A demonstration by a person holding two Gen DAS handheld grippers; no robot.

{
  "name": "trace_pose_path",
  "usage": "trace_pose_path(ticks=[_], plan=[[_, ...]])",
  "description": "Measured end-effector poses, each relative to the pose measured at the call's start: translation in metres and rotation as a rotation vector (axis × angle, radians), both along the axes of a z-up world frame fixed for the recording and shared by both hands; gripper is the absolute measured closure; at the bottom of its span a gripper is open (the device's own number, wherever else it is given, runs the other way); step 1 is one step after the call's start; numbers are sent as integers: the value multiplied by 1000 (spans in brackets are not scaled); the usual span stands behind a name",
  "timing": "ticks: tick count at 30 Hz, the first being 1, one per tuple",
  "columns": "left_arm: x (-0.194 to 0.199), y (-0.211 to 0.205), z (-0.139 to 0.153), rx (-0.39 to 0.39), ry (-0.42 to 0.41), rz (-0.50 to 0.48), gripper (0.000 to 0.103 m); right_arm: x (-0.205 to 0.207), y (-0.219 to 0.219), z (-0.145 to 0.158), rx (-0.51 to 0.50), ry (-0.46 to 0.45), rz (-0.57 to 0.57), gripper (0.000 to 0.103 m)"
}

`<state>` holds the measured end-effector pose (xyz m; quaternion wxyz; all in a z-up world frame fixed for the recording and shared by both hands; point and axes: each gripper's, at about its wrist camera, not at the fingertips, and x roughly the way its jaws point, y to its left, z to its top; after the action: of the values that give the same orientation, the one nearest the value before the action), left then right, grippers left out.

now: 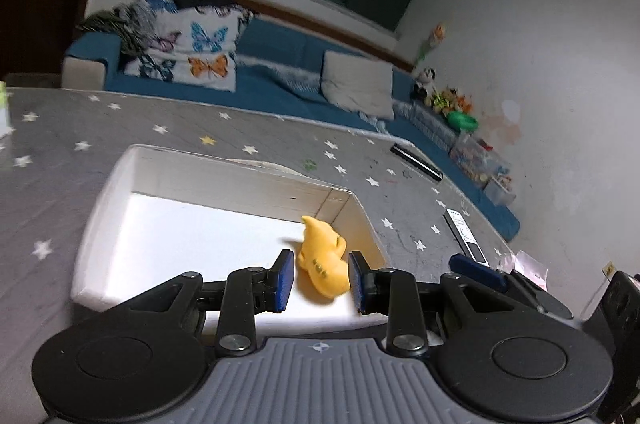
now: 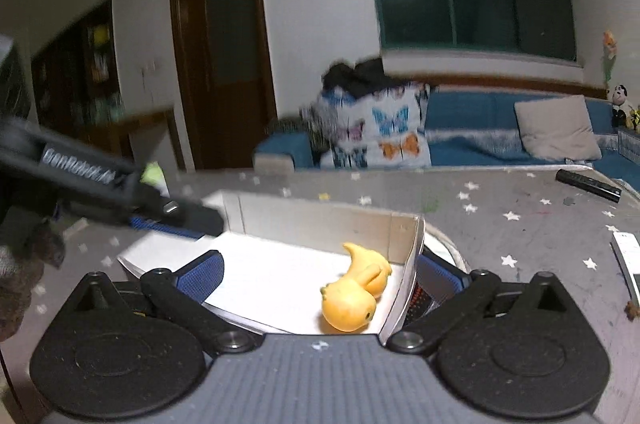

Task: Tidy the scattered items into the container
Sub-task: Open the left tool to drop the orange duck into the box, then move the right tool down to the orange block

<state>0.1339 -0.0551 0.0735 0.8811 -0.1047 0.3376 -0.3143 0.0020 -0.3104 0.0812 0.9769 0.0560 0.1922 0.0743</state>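
Note:
A yellow toy figure (image 1: pixel 322 258) lies on the floor of a white open box (image 1: pixel 120 176), in its near right corner. My left gripper (image 1: pixel 320 280) is open above the box, its blue pads either side of the toy without touching it. In the right wrist view the toy (image 2: pixel 354 290) lies on its side in the box (image 2: pixel 320 220). My right gripper (image 2: pixel 320 272) is open wide, with one finger (image 2: pixel 204 272) inside the box and the other (image 2: pixel 436 274) outside its right wall. The left gripper's finger (image 2: pixel 176 220) reaches in from the left.
The box stands on a grey table with star print (image 1: pixel 240 128). A white remote (image 1: pixel 466 236) and a black remote (image 1: pixel 416 162) lie to the right. A small pink packet (image 1: pixel 530 266) lies near the right edge. A blue sofa with cushions (image 1: pixel 280 80) stands behind.

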Motion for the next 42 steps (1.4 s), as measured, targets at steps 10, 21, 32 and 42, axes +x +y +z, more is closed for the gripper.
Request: trace_pose_path(ticks=[10, 21, 32, 42], plan=[[-65, 43, -25, 62, 15, 104, 71, -34, 11, -10, 64, -26, 158, 0], [-83, 25, -48, 115, 49, 38, 70, -31, 44, -39, -66, 129, 411, 0], [-78, 9, -58, 170, 77, 18, 70, -26, 73, -68, -182, 176, 524, 0], [-70, -2, -68, 223, 112, 5, 70, -11, 90, -84, -247, 206, 599, 6]])
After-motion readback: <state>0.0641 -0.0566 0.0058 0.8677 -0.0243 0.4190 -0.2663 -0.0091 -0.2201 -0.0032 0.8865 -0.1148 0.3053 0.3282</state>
